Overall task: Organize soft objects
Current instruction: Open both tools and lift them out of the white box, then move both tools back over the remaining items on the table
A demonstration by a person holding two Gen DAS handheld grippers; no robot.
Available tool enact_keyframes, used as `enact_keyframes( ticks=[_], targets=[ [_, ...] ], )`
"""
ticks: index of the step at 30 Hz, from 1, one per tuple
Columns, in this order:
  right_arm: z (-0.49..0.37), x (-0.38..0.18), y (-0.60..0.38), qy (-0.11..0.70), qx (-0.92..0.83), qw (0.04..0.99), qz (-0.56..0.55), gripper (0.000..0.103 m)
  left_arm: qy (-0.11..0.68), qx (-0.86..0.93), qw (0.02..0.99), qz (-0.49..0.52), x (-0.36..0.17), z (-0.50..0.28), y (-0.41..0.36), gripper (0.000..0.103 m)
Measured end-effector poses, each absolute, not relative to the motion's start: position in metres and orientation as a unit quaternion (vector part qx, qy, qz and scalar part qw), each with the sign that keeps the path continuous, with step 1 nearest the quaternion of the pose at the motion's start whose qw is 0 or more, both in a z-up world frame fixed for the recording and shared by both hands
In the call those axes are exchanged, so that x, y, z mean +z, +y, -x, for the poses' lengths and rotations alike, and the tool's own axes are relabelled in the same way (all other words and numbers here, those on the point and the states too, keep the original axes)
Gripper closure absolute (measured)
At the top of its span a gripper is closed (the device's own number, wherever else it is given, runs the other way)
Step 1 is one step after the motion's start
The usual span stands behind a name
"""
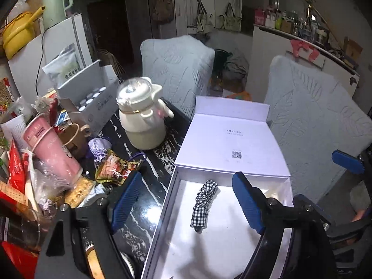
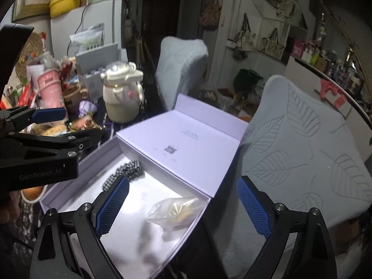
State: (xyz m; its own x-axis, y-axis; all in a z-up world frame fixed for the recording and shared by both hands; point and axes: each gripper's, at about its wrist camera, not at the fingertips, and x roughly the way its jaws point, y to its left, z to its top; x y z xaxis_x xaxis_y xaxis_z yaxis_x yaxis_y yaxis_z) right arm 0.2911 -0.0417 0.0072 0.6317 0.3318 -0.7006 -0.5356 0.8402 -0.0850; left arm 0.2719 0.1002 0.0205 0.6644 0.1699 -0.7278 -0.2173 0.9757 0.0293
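Observation:
A lavender box [image 1: 166, 197] lies open on the dark marble table, its lid [image 1: 229, 139] folded back. A black-and-white checked scrunchie [image 1: 204, 200] rests on the box's white floor near the left wall, also seen in the right wrist view [image 2: 130, 167]. A clear bag with pale yellow contents [image 2: 174, 211] lies in the far right corner of the box [image 2: 210, 198]. My left gripper [image 1: 187, 175] hangs open above the scrunchie with nothing between its pads. My right gripper [image 2: 183, 179] is open over the bag, holding nothing. Each gripper shows in the other's view: left [image 2: 82, 122], right [image 1: 313, 175].
A cream teapot [image 1: 141, 114] stands left of the lid. Further left are a pink cup [image 1: 48, 151], a snack packet [image 1: 116, 167] and other clutter. Two chairs in pale blue covers [image 1: 179, 69] [image 1: 313, 116] stand behind and right of the table [image 1: 139, 209].

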Motion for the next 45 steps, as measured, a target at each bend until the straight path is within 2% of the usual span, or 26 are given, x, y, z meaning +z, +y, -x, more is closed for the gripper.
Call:
enact_keyframes(
  ticks=[17, 30, 45],
  targets=[
    [-0.235, 0.074, -0.07, 0.294, 0.235, 0.919, 0.119, 0.008, 0.319, 0.107, 0.941, 0.022, 0.1, -0.198, 0.084, 0.022],
    [-0.174, 0.114, -0.11, 0.255, 0.24, 0.931, 0.104, 0.001, 0.271, 0.09, 0.958, 0.017, 0.146, -0.123, 0.057, 0.019],
    [-0.092, 0.119, -0.149, 0.228, 0.244, 0.937, 0.097, 0.001, 0.248, 0.061, 0.967, 0.009, 0.15, -0.041, 0.023, 0.019]
  ],
)
